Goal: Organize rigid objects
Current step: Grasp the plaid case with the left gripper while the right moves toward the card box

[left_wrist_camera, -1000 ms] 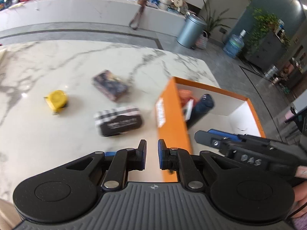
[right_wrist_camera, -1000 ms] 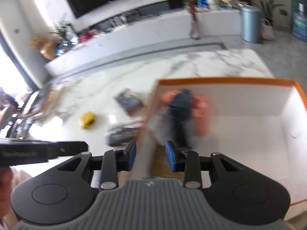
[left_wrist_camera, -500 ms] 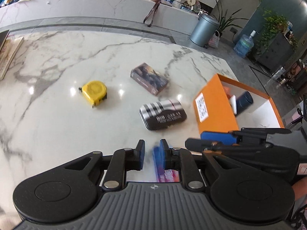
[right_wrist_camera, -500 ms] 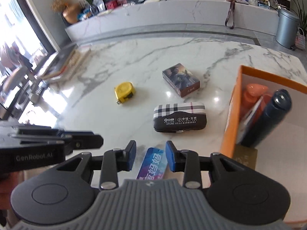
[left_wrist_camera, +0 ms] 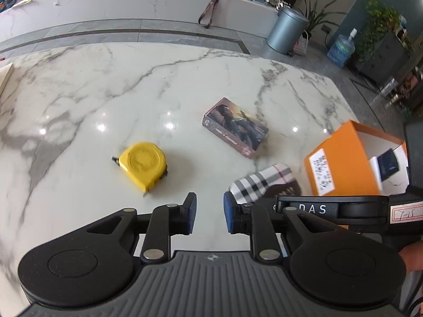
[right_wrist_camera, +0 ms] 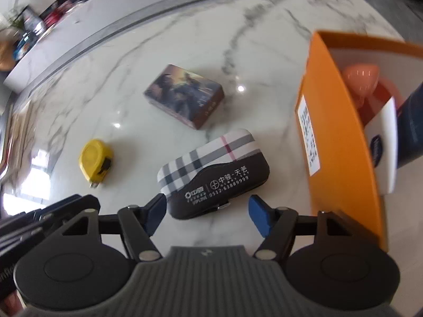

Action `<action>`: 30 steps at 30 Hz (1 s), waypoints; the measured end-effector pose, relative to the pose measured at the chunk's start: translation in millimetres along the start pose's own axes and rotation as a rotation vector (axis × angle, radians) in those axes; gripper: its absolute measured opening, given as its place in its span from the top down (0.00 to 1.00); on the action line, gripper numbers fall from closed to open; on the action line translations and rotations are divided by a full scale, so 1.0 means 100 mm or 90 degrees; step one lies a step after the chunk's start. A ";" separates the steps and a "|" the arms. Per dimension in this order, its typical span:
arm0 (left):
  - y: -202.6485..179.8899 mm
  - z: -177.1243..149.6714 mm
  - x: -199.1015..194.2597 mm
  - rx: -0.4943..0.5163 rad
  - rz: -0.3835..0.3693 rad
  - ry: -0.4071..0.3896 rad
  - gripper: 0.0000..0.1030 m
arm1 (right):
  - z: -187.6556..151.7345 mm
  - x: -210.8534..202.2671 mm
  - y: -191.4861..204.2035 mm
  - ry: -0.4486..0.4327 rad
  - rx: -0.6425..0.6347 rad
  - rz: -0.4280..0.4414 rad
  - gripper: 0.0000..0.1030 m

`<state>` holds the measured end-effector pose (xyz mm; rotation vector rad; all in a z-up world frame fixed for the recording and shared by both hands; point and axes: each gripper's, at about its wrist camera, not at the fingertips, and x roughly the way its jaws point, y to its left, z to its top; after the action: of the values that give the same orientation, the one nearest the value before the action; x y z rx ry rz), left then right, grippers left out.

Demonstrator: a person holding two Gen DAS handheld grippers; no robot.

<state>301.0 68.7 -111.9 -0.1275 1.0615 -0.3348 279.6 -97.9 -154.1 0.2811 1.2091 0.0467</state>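
Note:
A plaid-and-black case (right_wrist_camera: pixel 214 171) lies on the marble table just in front of my right gripper (right_wrist_camera: pixel 207 211), which is open wide and empty, its fingertips at the case's near end. The case also shows in the left wrist view (left_wrist_camera: pixel 264 182), partly behind the right gripper's body. A yellow tape measure (left_wrist_camera: pixel 142 165) (right_wrist_camera: pixel 95 163) lies left of it. A picture-printed box (left_wrist_camera: pixel 235 126) (right_wrist_camera: pixel 185 95) lies beyond. My left gripper (left_wrist_camera: pixel 207 212) is slightly open and empty, near the tape measure. An orange box (right_wrist_camera: pixel 341 142) (left_wrist_camera: pixel 341 158) holds an orange item, a dark bottle and a white carton.
The marble table (left_wrist_camera: pixel 132 84) stretches far and left. Books or papers lie at its left edge (right_wrist_camera: pixel 15 132). Beyond are a marble counter (left_wrist_camera: pixel 132 2), a metal bin (left_wrist_camera: pixel 285 31) and a water jug (left_wrist_camera: pixel 341 52) on the floor.
The right gripper has opened wide and moved forward and down to the plaid case. The left gripper has opened a little and swung left toward the tape measure. The blue card is out of view.

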 end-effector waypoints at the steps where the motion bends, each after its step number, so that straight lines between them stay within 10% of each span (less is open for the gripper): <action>1: 0.01 0.03 0.05 0.007 -0.001 0.004 0.75 | 0.02 0.05 0.00 0.007 0.008 0.004 0.32; 16: 0.21 0.40 0.44 -0.122 -0.035 -0.012 0.58 | 0.46 0.07 0.28 -0.055 -0.181 -0.052 0.33; 27: -0.24 0.32 0.60 0.069 -0.067 -0.008 0.42 | 0.61 -0.09 0.17 -0.066 -0.233 -0.092 0.69; 30: -0.25 0.24 0.66 0.080 -0.127 0.005 0.30 | 0.63 -0.13 0.13 -0.061 -0.216 -0.050 0.58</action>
<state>346.4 22.3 -148.8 -0.1198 1.0344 -0.5811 335.2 -99.6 -118.9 -0.0604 1.0954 0.1668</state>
